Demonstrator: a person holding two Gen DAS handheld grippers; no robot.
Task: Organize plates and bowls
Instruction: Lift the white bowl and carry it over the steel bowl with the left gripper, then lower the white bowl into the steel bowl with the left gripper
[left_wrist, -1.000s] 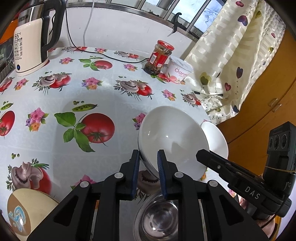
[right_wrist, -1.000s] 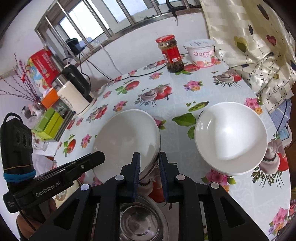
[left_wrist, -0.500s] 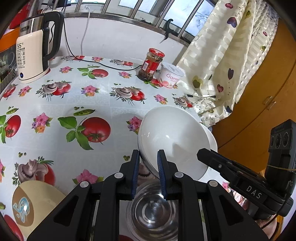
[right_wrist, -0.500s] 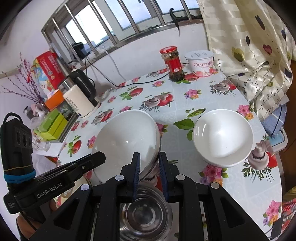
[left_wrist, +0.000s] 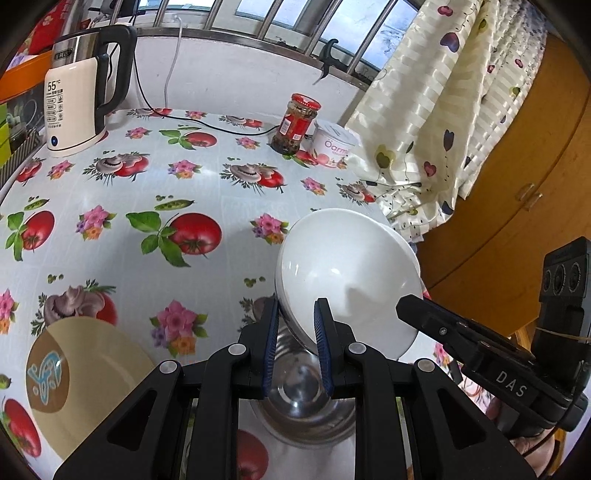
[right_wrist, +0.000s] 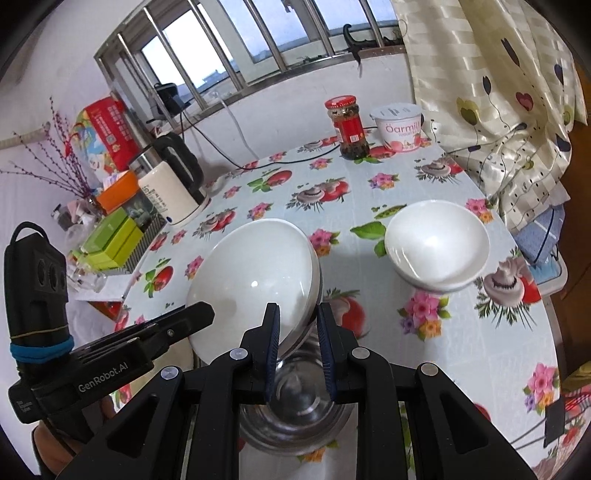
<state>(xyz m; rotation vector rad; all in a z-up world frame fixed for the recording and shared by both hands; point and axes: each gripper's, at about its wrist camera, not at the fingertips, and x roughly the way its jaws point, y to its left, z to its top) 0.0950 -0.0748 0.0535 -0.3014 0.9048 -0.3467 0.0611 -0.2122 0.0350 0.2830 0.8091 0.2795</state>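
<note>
Both grippers hold one large white bowl (left_wrist: 343, 273) by opposite rims, tilted and lifted above the table. My left gripper (left_wrist: 295, 314) is shut on its near rim. My right gripper (right_wrist: 297, 317) is shut on the other rim; the bowl shows in the right wrist view (right_wrist: 255, 280) too. A steel bowl (left_wrist: 303, 402) sits on the table just below, also in the right wrist view (right_wrist: 295, 410). A second white bowl (right_wrist: 437, 243) stands to the right. A beige plate (left_wrist: 81, 380) lies at the left.
A kettle (left_wrist: 79, 96) with its cord stands at the back left. A red-lidded jar (left_wrist: 295, 123) and a yogurt tub (left_wrist: 334, 144) stand at the back. A curtain (left_wrist: 443, 122) hangs at the right. Boxes (right_wrist: 110, 240) sit beside the table's left edge.
Both grippers have lifted the white bowl higher and pulled it back, so the table looks farther away. The steel bowl under it shows more fully. The second white bowl has stayed put.
</note>
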